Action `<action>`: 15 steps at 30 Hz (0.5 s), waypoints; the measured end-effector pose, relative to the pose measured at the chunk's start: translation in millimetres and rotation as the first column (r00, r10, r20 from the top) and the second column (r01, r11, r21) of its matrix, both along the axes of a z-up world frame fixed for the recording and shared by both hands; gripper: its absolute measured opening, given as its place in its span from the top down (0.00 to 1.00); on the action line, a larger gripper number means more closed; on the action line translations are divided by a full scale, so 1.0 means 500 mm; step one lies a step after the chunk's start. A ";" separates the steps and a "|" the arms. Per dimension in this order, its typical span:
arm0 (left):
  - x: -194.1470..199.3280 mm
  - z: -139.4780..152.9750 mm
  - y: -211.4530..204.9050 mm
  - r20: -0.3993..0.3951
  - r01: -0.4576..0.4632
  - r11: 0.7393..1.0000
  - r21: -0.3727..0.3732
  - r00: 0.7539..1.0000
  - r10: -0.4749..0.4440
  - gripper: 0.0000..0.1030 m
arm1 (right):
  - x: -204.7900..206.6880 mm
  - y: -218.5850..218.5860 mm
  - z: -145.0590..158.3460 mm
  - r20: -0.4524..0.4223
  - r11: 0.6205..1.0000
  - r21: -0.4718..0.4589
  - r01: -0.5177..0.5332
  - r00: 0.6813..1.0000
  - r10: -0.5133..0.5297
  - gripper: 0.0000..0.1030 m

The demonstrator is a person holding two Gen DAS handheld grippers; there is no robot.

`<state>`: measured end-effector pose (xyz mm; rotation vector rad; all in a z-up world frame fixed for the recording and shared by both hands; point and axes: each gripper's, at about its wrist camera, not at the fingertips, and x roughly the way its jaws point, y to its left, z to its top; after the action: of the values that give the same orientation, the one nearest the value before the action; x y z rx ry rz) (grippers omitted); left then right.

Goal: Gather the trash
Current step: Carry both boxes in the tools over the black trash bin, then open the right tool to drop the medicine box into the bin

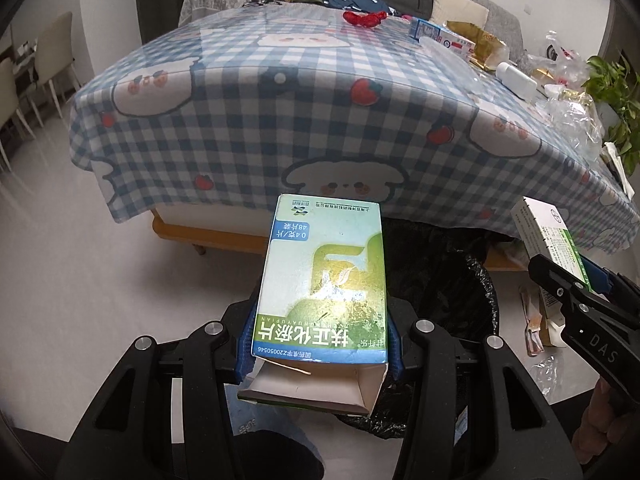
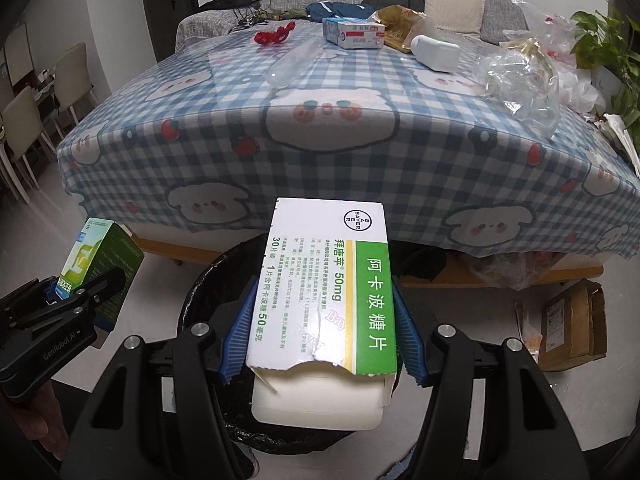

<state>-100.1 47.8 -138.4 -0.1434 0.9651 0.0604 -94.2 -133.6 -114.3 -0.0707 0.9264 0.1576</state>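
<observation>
My left gripper [image 1: 320,332] is shut on a blue and green medicine box [image 1: 324,280], its near end flap torn open. The box hangs over the black-lined trash bin [image 1: 452,280] below the table edge. My right gripper [image 2: 322,328] is shut on a white and green medicine box [image 2: 324,280], also torn at its near end, directly above the same trash bin [image 2: 208,284]. From the right wrist, the left gripper [image 2: 60,292] and its blue and green box [image 2: 100,256] appear at the left edge. From the left wrist, the right gripper [image 1: 576,284] and its white box [image 1: 548,236] appear at the right.
A table with a blue checked cloth [image 2: 320,128] stands behind the bin. On it lie a blue-white carton [image 2: 354,32], a white bottle [image 2: 436,52], crumpled clear plastic [image 2: 520,84] and a red item [image 2: 276,34]. A cardboard box [image 2: 572,316] sits on the floor at the right. Chairs [image 2: 28,128] stand far left.
</observation>
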 end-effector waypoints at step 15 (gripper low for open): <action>-0.019 -0.079 0.046 -0.045 -0.045 0.999 -0.004 0.998 0.045 0.54 | 0.010 0.038 -0.063 -0.053 0.999 -0.021 -0.030 0.998 0.029 0.42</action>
<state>-109.8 70.8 -177.8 -0.1690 1.0073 0.1034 -89.4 -114.7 -145.6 -0.1007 0.9803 0.1775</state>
